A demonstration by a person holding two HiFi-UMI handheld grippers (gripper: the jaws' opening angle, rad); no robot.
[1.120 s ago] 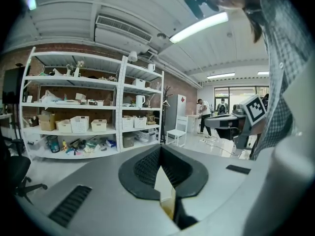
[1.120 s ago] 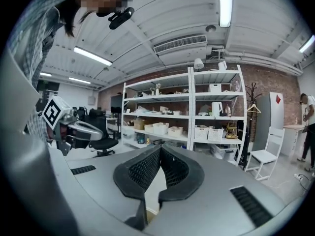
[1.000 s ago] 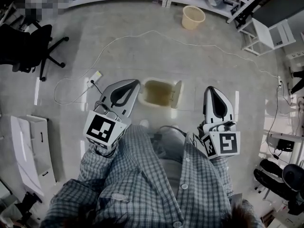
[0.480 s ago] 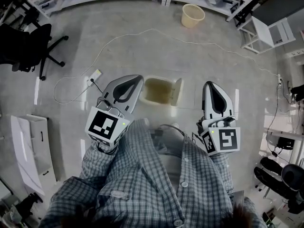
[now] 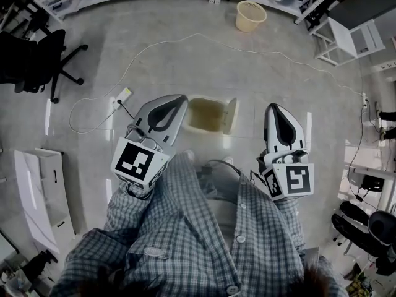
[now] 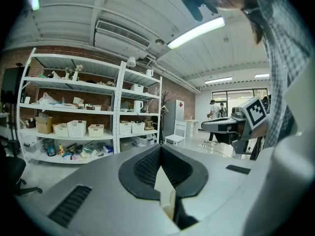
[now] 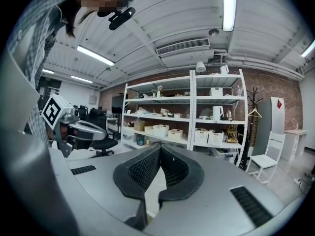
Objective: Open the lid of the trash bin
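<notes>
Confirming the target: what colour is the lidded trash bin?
Cream, brownish inside; the trash bin shows best in the head view.

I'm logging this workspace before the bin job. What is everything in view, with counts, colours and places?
trash bin: one, beige with a brownish inside, on the floor between the grippers
lid: one, beige, standing open at the bin's right side
wastebasket: one, pale yellow, on the floor far ahead
office chair: one, black, far left
power strip: one, white, on the floor left of the bin
cable: one, white, trailing across the floor
panel: one, white, lying on the floor at the left
shelving: white, against the brick wall
shirt: one, grey plaid, the person's
left gripper: grey, jaws together, empty
right gripper: grey, jaws together, empty
</notes>
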